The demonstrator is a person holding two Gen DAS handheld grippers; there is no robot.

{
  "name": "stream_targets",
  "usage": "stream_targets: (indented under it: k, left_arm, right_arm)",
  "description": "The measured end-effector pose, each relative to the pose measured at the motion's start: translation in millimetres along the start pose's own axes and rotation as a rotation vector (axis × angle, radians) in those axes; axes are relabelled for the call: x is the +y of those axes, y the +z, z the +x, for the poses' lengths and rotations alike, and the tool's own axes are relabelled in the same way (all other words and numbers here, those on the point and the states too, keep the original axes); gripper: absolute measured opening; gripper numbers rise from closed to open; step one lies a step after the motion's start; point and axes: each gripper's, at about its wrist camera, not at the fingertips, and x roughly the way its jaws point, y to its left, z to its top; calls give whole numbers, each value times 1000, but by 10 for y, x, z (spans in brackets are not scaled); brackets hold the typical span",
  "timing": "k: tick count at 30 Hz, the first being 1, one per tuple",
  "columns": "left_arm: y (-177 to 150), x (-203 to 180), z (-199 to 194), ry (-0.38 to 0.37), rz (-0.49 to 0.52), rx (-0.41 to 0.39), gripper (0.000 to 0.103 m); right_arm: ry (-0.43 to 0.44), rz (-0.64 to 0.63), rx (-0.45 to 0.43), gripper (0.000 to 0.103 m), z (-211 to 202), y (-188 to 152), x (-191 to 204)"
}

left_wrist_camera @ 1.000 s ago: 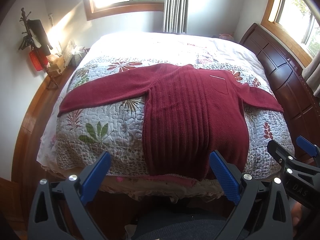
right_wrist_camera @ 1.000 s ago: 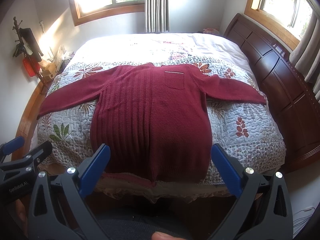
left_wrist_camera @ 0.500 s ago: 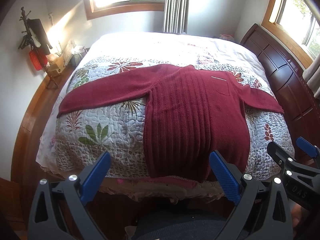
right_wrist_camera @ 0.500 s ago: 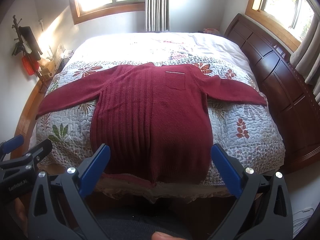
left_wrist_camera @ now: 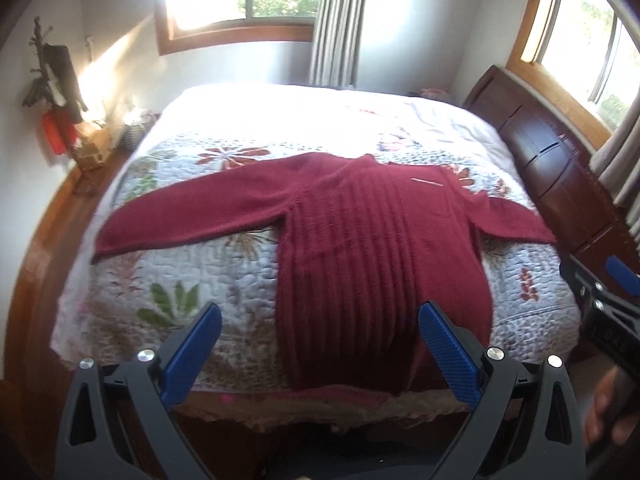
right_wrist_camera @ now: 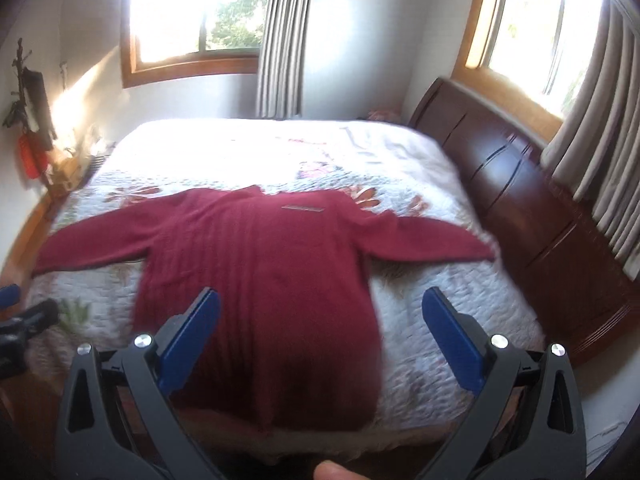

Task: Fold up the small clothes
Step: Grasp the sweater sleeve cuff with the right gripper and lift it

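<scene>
A sunlit bedroom holds a bed [left_wrist_camera: 208, 264] under a floral quilt. A dark red sweater [left_wrist_camera: 372, 264] lies flat across it, sleeves pointing to 9 and 3 o'clock. At 6 o'clock, the left gripper [left_wrist_camera: 320, 344] and right gripper [right_wrist_camera: 320, 332] hang spread wide, gripping nothing.

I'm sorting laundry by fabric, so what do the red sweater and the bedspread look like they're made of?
Red sweater: apparently a soft matte knit, perhaps wool or acrylic, with vertical ribs. Bedspread: likely quilted cotton, with puckered stitching and printed flowers.
</scene>
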Motion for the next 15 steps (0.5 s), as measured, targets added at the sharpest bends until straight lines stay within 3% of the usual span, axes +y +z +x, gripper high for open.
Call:
stream_targets:
  k: [6,8,12,13,15]
  left_arm:
    - [140,-1,368,-281,-50,69,99]
    - [194,-69,507,-322,-92,116,99]
    - [272,-173,700,-304,-146,155,99]
    - [289,-198,745,-297,-159,160,99]
    - [317,-255,815,-276,-195,168,99]
  right_arm:
    - [-16,256,80,100,491,-15,-1007]
    - [1,356,95,100,679,-59,-1420]
    - [93,609,105,97,1149,-179,-2291]
    - [132,674,101,94,1268,-216,-2513]
    - [239,818,107,77,1617,-296,-2948]
